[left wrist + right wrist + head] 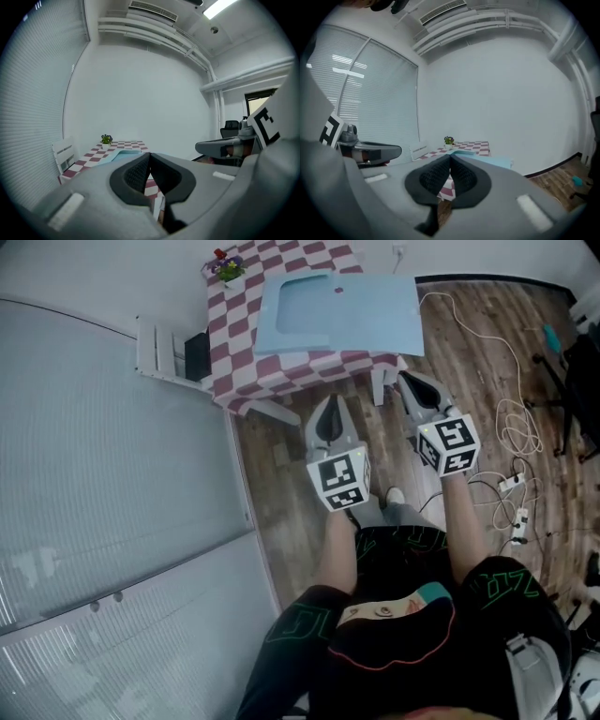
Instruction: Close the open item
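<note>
In the head view, a light-blue folder (337, 315) is seen lying open and flat on the far side of the checked counter (234, 367), with a small potted plant (228, 266) at the far left corner. The left tongs (330, 405) and right tongs (406, 381) are held short of the counter's near edge, well apart from the folder. It is judged to be light, thin and somewhat bendy with a smooth, slippery face, so it would best be taken by a free outer edge and folded over. No brand or writing can be read, only the black-and-white square markers on the cubes. In the left gripper view, the tongs are seen pressed together with nothing between them, the folder lying beyond. In the right gripper view, those tongs are likewise closed and empty.
</note>
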Demonstrator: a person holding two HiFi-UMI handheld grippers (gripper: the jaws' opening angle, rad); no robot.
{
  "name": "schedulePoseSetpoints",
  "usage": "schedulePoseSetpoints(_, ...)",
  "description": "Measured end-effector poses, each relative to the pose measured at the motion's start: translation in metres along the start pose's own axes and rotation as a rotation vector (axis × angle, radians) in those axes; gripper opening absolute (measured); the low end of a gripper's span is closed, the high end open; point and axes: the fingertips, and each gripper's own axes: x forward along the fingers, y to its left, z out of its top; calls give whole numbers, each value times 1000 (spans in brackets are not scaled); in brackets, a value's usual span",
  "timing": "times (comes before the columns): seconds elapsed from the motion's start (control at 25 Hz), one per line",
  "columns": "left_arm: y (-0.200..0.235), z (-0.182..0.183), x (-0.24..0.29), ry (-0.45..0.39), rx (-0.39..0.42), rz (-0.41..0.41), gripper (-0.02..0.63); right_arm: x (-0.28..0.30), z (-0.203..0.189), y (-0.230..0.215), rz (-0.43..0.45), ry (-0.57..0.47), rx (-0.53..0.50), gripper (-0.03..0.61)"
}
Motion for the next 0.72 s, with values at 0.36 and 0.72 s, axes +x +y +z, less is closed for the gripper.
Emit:
schedulePoseSetpoints(0.36, 56, 7, 35, 3, -28, 71, 8, 47, 20, -3, 14, -6, -45, 3)
schedulePoseSetpoints(0.72, 106, -20, 102, 75, -36, 43, 8, 121, -1, -24, -66, 77, -32, 3)
